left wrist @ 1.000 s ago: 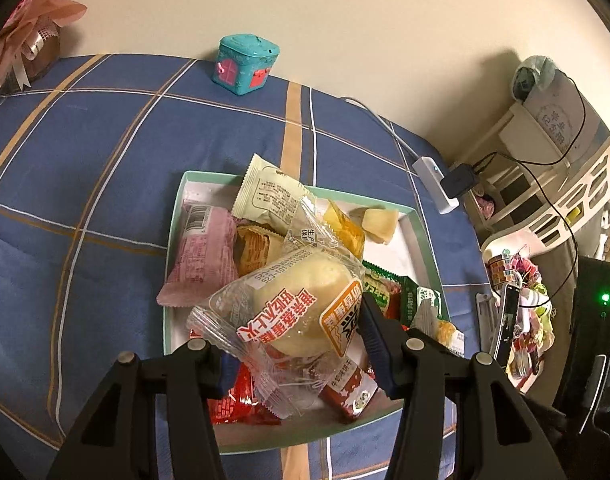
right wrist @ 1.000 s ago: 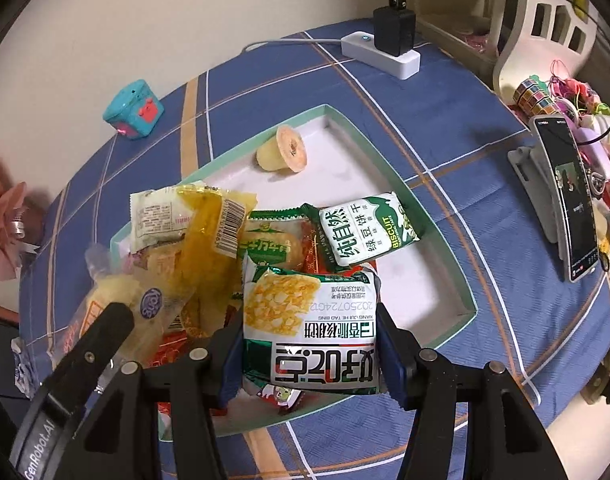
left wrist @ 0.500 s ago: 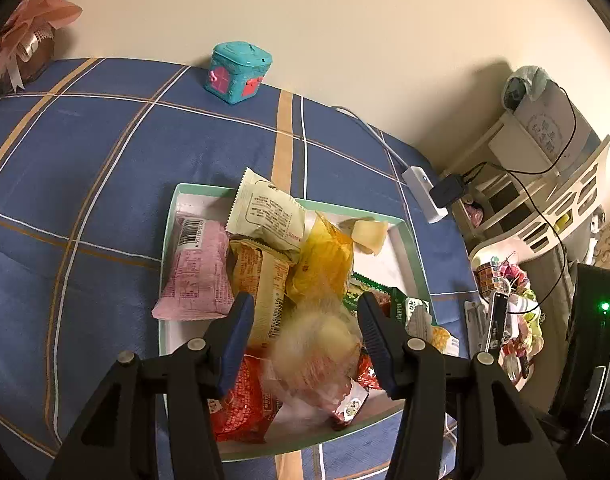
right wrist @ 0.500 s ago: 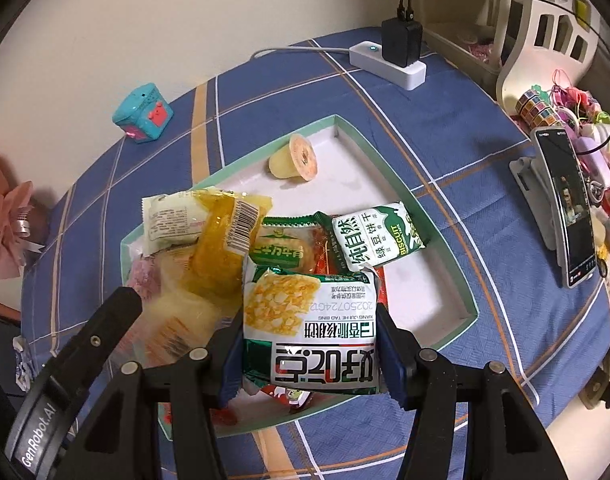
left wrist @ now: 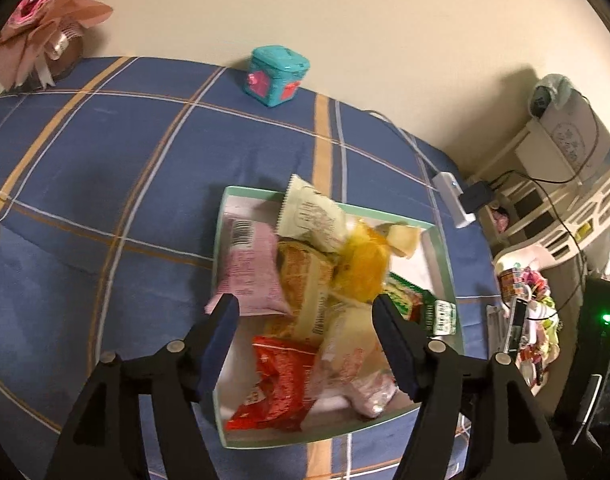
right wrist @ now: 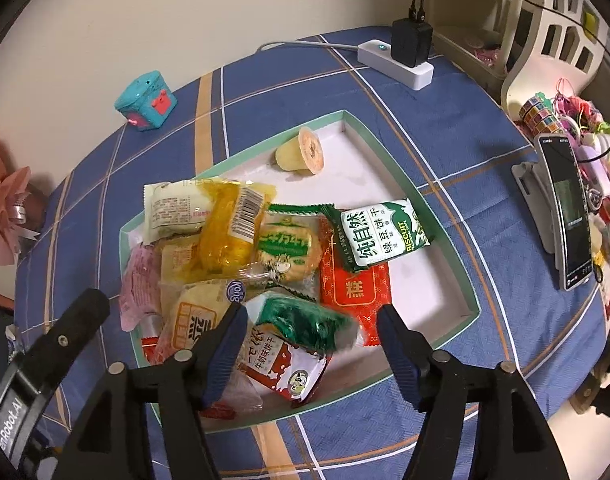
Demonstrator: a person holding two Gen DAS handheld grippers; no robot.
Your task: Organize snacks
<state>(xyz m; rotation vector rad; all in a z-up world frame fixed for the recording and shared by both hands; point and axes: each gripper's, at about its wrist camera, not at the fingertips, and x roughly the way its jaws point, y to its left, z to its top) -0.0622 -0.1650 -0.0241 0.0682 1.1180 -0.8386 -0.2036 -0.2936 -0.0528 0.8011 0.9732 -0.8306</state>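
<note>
A shallow green-rimmed white tray (left wrist: 445,256) (right wrist: 445,240) on the blue plaid tablecloth holds several snack packets. My left gripper (left wrist: 305,344) is open and empty above the tray's near end, over a clear-wrapped bun (left wrist: 353,356) and a red packet (left wrist: 281,384). My right gripper (right wrist: 309,344) is open and empty; a green and white corn snack bag (right wrist: 305,324), blurred, lies just below its jaws on the pile. A green biscuit pack (right wrist: 381,236), a red packet (right wrist: 357,284), a yellow packet (right wrist: 229,236) and a jelly cup (right wrist: 301,156) are also in the tray.
A teal toy cube (left wrist: 277,76) (right wrist: 147,102) stands by the wall. A white power strip with a black charger (right wrist: 405,56) lies at the table's far right. A phone on a stand (right wrist: 565,208) and small trinkets are at the right edge. A pink bow (left wrist: 45,28) sits far left.
My left gripper opened and the bun dropped onto the pile in the tray. My right gripper then opened and let the corn snack bag fall into the tray. Both grippers rose slightly.
</note>
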